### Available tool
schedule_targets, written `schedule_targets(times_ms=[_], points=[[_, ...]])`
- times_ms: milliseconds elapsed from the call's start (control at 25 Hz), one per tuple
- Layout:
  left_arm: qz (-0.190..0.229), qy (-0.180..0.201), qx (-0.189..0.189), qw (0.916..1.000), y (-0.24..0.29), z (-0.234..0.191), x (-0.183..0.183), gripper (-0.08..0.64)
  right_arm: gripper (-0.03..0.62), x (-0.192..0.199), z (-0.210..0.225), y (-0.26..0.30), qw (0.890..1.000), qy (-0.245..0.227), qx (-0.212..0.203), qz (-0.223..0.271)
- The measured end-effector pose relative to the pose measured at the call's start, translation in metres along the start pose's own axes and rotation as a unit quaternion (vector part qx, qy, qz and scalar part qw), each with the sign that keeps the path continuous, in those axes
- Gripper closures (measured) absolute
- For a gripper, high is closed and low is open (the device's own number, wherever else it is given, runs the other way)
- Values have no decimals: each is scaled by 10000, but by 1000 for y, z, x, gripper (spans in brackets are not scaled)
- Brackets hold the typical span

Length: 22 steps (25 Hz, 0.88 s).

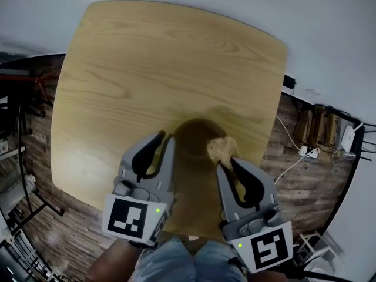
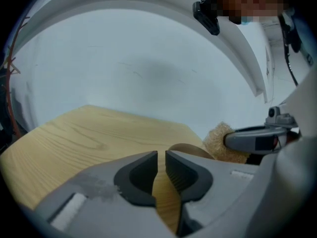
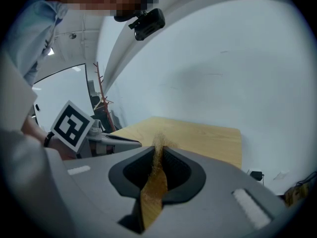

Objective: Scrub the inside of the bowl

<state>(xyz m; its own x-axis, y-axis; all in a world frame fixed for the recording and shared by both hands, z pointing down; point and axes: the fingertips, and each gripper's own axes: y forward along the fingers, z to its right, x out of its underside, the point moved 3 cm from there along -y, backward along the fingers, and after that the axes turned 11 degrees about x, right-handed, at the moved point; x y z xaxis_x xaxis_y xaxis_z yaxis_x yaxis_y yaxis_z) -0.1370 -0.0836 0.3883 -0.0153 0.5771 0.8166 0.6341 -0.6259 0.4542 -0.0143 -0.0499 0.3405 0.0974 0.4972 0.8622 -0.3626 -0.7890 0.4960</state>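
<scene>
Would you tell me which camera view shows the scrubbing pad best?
The head view: the scrubbing pad shows from above, at the rim of the bowl, in the right gripper. The right gripper view shows it edge-on between the jaws; the left gripper view, partly hidden.

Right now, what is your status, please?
Left gripper shut on bowl rim. Right gripper shut on scrub pad, at bowl's right rim. Nothing blocking.
</scene>
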Motion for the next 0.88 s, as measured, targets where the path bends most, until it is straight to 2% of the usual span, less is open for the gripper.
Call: schedule_targets(times_ms=[240,880], points=[[-172,-19,174,9997,3,11,1,482,540,1,0,3,10000,15,-2,-27],[-399,-55,38,9992,11,3,14,479,538,1,4,-2,10000,40,59,-28]])
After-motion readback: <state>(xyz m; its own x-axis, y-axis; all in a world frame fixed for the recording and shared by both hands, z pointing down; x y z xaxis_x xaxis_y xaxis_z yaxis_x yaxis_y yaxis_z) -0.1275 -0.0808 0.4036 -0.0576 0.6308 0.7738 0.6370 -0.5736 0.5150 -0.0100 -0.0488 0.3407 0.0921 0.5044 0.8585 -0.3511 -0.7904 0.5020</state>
